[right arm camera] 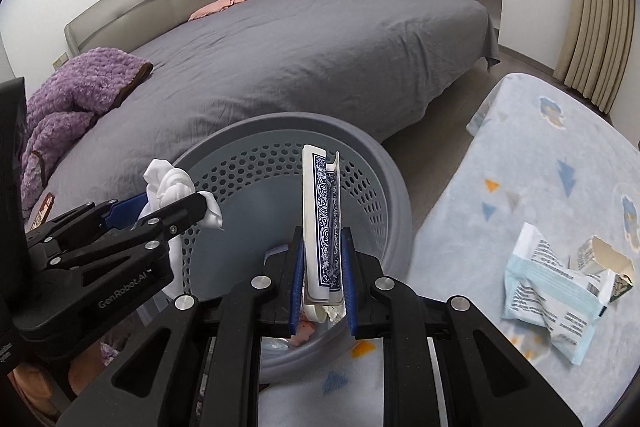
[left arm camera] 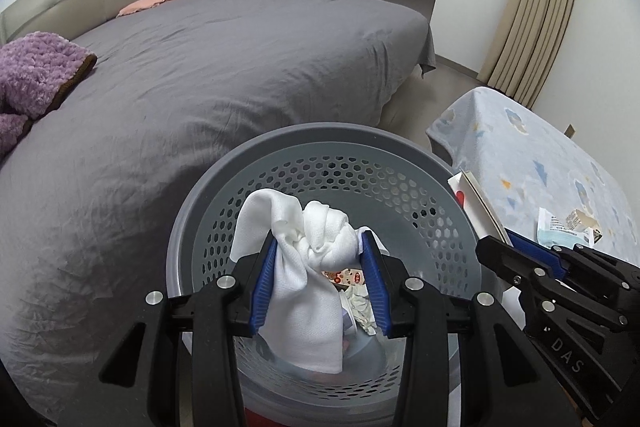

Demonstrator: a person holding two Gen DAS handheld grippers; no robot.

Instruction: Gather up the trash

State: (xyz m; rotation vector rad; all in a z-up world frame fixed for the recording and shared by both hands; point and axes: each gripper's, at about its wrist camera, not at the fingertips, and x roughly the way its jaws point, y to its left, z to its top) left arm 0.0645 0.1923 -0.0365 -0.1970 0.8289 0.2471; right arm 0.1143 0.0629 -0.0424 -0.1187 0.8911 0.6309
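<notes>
Currently one basket, two grippers: left gripper jaws clamp one white cloth, right gripper jaws pinch one card box.

On the black body of my right gripper, low at the right in the left wrist view, I can read the white letters "DAS". On the side of my left gripper, at the near left in the right wrist view, "GenRobot.AI" stands in pale letters. The crumpled wrapper on the patterned cloth at the right carries lines of dark print, but they are too small for me to read.
</notes>
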